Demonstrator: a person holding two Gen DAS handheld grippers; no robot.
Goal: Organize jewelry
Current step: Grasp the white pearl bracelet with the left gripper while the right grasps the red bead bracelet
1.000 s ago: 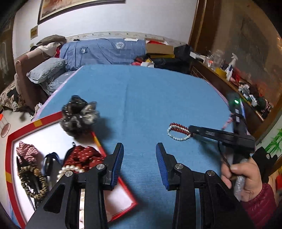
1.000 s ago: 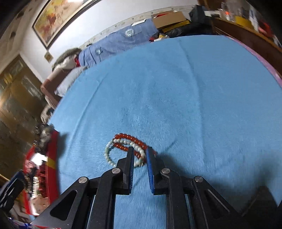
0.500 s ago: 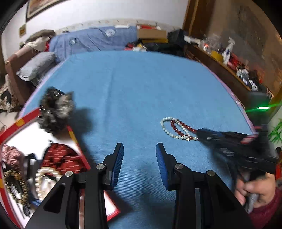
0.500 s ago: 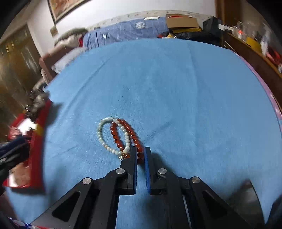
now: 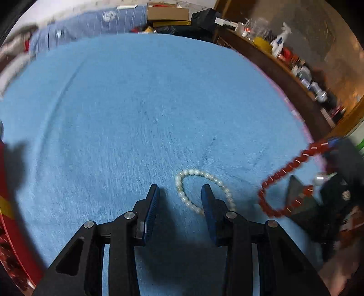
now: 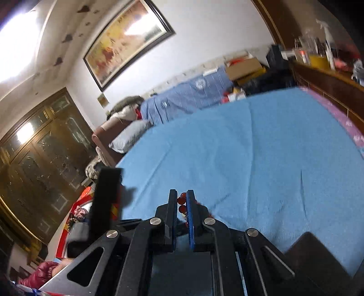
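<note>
A white bead bracelet [image 5: 200, 189] lies on the blue cloth [image 5: 141, 109], partly between the fingers of my open, empty left gripper [image 5: 179, 195]. My right gripper [image 6: 181, 200] is shut on a red bead bracelet [image 6: 182, 202]. In the left wrist view the red bracelet [image 5: 284, 179] hangs in the air at the right, lifted off the cloth. The red-rimmed jewelry tray [image 5: 9, 216] shows at the left edge, and in the right wrist view [image 6: 79, 200] at lower left.
A wooden shelf [image 5: 295, 75] with bottles runs along the cloth's right side. Folded bedding and boxes [image 5: 118, 18] lie beyond the far edge. A pillow and sofa [image 6: 127, 134] stand at the far left.
My right gripper has lifted the red bracelet off the cloth and away from the white one. My left gripper has moved right, over the white bracelet; the tray has slid toward the left edge.
</note>
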